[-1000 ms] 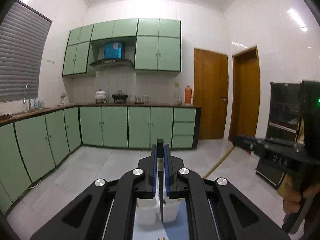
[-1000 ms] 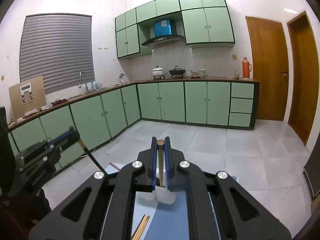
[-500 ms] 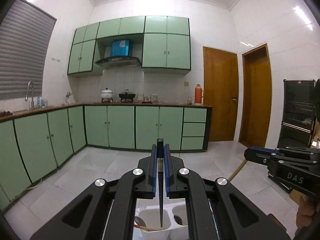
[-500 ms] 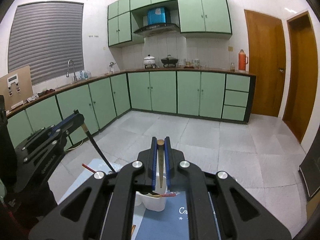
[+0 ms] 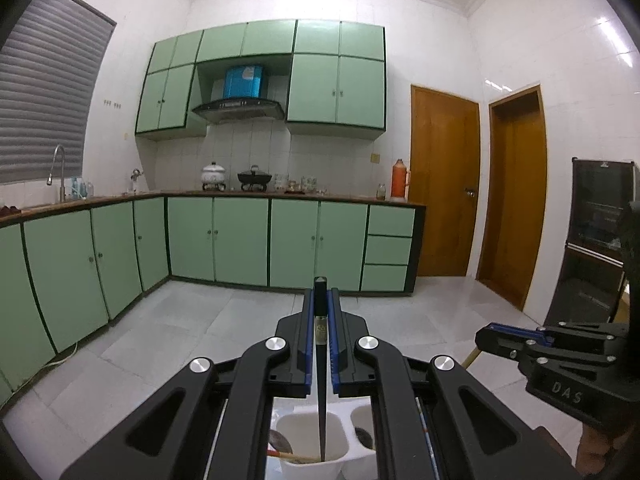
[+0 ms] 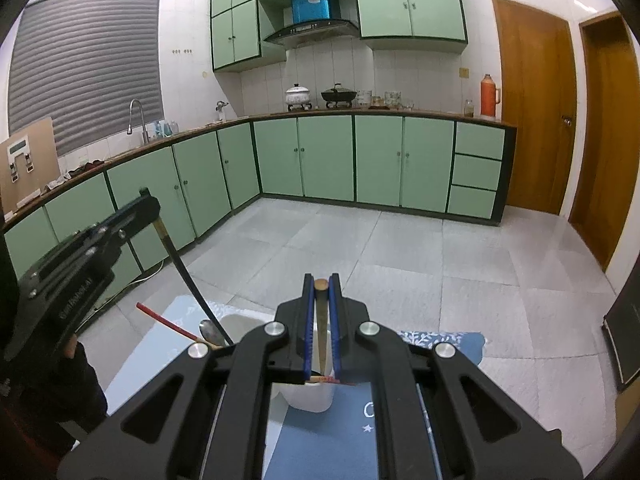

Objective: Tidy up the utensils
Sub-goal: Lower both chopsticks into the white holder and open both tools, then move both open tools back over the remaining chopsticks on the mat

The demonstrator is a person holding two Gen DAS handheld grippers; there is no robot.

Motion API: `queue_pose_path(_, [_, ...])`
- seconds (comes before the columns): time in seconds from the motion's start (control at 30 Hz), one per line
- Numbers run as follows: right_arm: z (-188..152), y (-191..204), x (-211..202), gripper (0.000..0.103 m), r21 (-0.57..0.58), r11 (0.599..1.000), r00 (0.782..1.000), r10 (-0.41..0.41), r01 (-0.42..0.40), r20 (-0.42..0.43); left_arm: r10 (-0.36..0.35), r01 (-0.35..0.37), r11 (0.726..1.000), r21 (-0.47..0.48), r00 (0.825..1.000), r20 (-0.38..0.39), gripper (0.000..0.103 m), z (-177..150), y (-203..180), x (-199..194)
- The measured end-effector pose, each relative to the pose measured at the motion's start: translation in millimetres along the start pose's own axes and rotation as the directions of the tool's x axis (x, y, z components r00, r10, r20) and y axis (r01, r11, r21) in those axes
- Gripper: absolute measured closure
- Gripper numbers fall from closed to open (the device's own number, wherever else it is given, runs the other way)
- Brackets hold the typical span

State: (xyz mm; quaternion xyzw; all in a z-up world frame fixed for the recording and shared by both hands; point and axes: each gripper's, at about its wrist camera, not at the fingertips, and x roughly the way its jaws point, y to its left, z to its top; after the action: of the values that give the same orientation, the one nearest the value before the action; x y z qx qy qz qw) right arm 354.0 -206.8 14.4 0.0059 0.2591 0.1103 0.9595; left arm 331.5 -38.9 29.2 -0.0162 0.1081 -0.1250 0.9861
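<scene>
My left gripper is shut on a black chopstick. The chopstick hangs tip-down into the left compartment of a white utensil holder. That compartment also holds a spoon. My right gripper is shut on a tan wooden chopstick, which points down into the holder. In the right wrist view the left gripper stands at the left, and its black chopstick slants into the holder beside a red chopstick and a spoon. The right gripper shows at the right of the left wrist view.
The holder stands on a blue mat on a table. Beyond lie a tiled floor, green base cabinets and two wooden doors. A black cabinet stands at the right.
Both grippers have sunk and moved toward the holder, which now looks larger and nearer. The black chopstick's tip has gone into the left compartment. Both grips are unchanged.
</scene>
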Motion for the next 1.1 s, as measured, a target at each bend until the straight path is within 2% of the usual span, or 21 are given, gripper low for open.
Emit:
queue_pose_path(0.07, [-4,-1,2,0.096,0.005,1.000,1.000,0.008,-0.008,-0.014,0.002,-0.002,1.000,-0.007,0.999,-0.042,0.095,-5,2,8])
queue_pose_path(0.2, [-8,-4,1,0.090,0.020,1.000,1.000,0.007,-0.007,-0.019,0.005,-0.008,0.999,-0.031,0.996,-0.090,0.071,-10,9,12])
queue_pose_path(0.27, [-11,-6,-4,0.085,0.031,1.000,1.000,0.002,-0.002,-0.012,0.003,-0.006,0.999,-0.032,0.995,-0.096,0.070,-11,10,8])
queue_pose_path(0.37, [-16,-9,-15,0.072,0.046,0.999,1.000,-0.007,0.007,0.006,0.008,-0.010,1.000,-0.015,0.995,-0.100,0.064,-13,10,-2])
queue_pose_path(0.53, [-36,-13,-38,0.059,0.056,0.998,0.999,-0.016,0.014,0.032,0.016,-0.016,1.000,-0.001,0.993,-0.113,0.059,-20,8,-28])
queue_pose_path(0.67, [-58,-11,-55,0.054,0.067,0.998,1.000,-0.008,0.006,0.027,0.011,-0.010,1.000,0.010,0.992,-0.128,0.050,-33,3,-50])
queue_pose_path(0.8, [-88,-3,-72,0.046,0.062,0.998,1.000,-0.014,0.013,0.019,0.004,0.000,1.000,0.022,0.986,-0.165,0.046,-56,-3,-74])
queue_pose_path(0.87, [-101,0,-79,0.044,0.054,0.998,1.000,-0.021,0.020,0.016,0.001,0.002,1.000,0.017,0.981,-0.193,0.043,-71,-4,-87])
queue_pose_path(1.0, [-137,10,-91,0.033,0.056,0.998,0.999,-0.033,0.034,-0.005,0.005,-0.004,1.000,0.005,0.967,-0.254,0.038,-102,-2,-105])
queue_pose_path(1.1, [-163,16,-97,0.029,0.050,0.998,0.999,-0.037,0.038,-0.031,0.008,-0.014,1.000,-0.016,0.947,-0.321,0.037,-133,1,-116])
